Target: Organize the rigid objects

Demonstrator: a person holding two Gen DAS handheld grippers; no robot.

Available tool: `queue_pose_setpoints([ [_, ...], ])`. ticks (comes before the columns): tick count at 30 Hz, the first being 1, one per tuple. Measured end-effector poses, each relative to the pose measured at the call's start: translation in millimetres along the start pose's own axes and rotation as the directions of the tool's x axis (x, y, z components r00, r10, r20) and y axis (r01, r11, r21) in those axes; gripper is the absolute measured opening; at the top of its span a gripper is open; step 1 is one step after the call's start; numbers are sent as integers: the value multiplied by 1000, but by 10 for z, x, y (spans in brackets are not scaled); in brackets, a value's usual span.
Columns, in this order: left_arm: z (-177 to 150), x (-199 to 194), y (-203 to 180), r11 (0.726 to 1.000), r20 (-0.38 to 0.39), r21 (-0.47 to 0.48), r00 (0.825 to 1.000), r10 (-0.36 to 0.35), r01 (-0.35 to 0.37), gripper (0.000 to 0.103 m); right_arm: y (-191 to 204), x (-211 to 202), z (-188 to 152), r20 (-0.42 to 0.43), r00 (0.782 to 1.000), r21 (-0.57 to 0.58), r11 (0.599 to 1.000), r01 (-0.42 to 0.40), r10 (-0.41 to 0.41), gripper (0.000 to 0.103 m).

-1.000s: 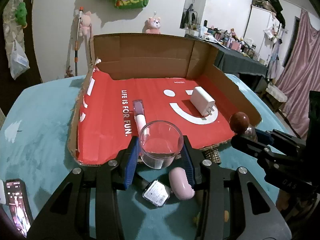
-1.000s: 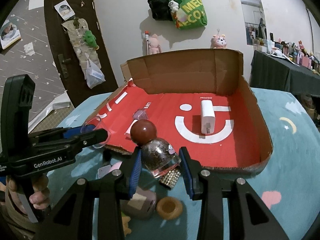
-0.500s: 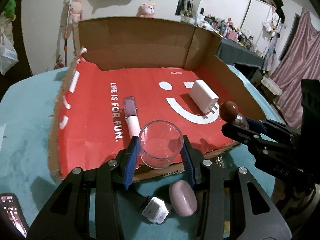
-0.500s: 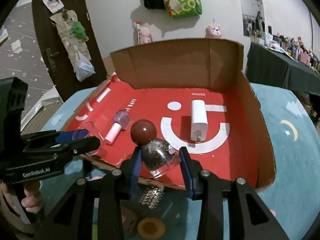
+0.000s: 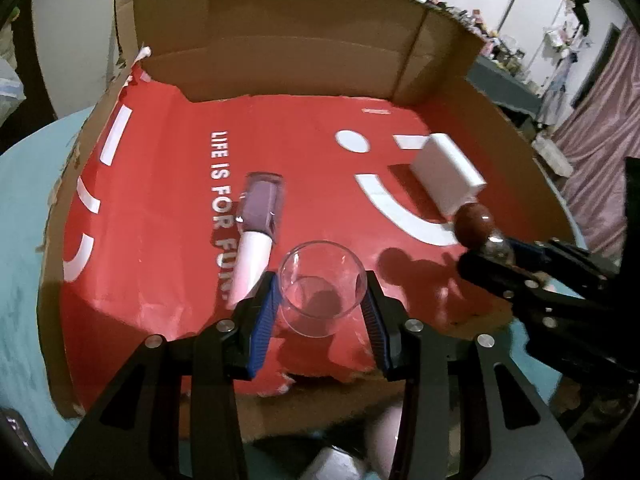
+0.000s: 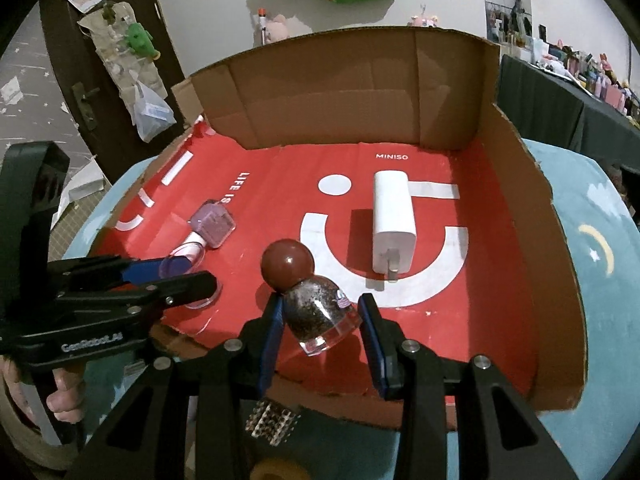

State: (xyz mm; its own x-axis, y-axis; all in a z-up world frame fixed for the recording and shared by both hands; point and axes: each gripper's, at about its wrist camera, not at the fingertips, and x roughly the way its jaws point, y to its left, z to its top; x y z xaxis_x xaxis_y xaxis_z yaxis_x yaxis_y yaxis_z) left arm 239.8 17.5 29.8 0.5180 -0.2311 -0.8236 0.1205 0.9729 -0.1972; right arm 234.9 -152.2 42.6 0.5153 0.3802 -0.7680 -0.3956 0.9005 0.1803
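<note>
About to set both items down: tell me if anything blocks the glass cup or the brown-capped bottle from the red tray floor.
Nothing visible does. The glass cup in the left gripper hangs over bare red floor, the purple bottle lying beside it. The brown-capped bottle in the right gripper is short of the white charger.

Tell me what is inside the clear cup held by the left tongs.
Nothing shows inside the cup: through its glass only the red box floor and a dark shadow appear. The tongs' pads cover its sides.
</note>
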Motion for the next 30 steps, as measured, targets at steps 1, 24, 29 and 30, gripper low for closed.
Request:
queue_pose_setpoints([
  [1,6,17,22,1000,-1,-5,1000,4,-4,39,-1,23,13,-3,1000,-2,1000,4,-4,40],
  [24,215,138,231,995,40,-43,995,95,-93,39,-121,269,137,-10,993,6,993,120,-120,40],
  [29,213,133,235,995,39,-46,995,93,-91,39,-150,313,113,-28,994,20,994,110,-109,40],
  [30,213,132,235,995,39,-46,995,93,-91,39,-151,315,112,-29,994,21,994,111,-110,40],
])
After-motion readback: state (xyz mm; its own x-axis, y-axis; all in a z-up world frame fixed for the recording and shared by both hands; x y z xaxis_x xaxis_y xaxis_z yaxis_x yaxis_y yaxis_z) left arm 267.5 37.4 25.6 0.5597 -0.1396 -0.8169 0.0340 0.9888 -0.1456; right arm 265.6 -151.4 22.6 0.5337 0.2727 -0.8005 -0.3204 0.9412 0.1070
